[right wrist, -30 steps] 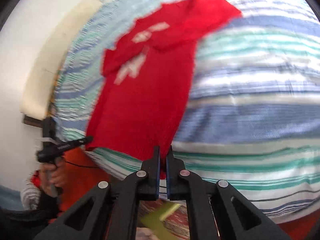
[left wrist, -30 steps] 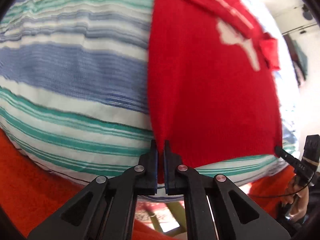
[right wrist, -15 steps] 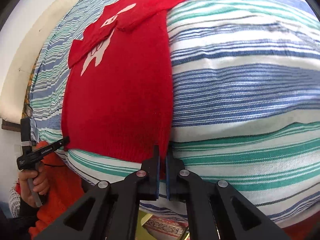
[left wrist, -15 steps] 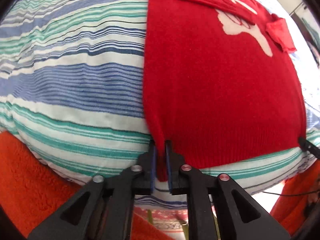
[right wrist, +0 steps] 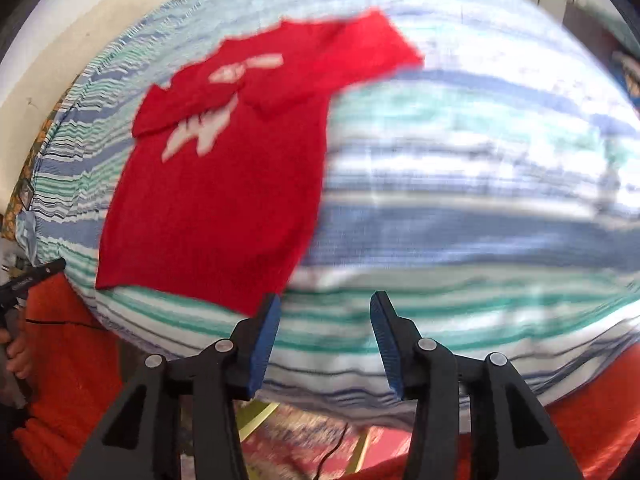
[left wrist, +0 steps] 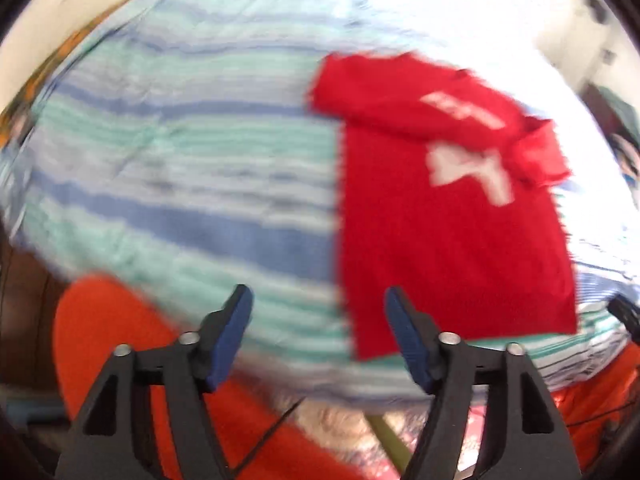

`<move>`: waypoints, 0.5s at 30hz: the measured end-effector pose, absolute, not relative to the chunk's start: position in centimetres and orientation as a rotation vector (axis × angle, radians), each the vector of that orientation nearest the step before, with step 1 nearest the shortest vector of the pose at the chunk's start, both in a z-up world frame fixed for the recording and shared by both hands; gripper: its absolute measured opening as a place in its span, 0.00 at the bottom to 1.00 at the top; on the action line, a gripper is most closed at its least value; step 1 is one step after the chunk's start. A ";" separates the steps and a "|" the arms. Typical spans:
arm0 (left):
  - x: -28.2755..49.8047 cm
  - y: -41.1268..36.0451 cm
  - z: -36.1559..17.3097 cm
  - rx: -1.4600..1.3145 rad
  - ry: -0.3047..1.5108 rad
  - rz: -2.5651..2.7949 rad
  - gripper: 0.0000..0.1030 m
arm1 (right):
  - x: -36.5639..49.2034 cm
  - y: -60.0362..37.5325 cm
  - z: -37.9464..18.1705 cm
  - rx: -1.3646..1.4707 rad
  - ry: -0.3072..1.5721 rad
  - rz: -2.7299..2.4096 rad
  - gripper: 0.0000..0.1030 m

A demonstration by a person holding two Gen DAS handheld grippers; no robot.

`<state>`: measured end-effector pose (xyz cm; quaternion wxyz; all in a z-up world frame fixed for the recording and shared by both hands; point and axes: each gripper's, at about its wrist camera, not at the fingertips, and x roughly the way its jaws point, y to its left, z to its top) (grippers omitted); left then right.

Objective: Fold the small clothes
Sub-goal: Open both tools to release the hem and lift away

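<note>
From the red shirt (right wrist: 224,184), the striped bedsheet (right wrist: 480,200) lies bare toward three o'clock in the right wrist view, toward nine o'clock in the left; no obstacle stands there.

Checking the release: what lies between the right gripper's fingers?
Only striped sheet shows between the opening right gripper fingers in the right wrist view; the red shirt lies beside them.

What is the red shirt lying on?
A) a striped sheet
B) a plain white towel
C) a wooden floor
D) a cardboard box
A. The red shirt is spread flat on a sheet with blue, green and white stripes, which shows on every side of it in both wrist views.
</note>
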<state>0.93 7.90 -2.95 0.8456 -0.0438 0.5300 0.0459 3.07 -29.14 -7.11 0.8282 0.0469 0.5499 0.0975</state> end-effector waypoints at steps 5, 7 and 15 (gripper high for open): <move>4.8 2.7 -5.8 -0.023 1.105 -0.062 0.75 | 5.0 -25.2 -6.2 0.121 1.031 0.381 0.46; 5.7 1.6 -8.4 0.010 1.149 -0.074 0.75 | 5.6 -23.1 -7.7 0.066 1.035 0.426 0.46; 4.9 3.4 -13.6 0.002 1.284 -0.060 0.86 | 5.2 -22.4 -15.2 -0.012 1.230 0.437 0.46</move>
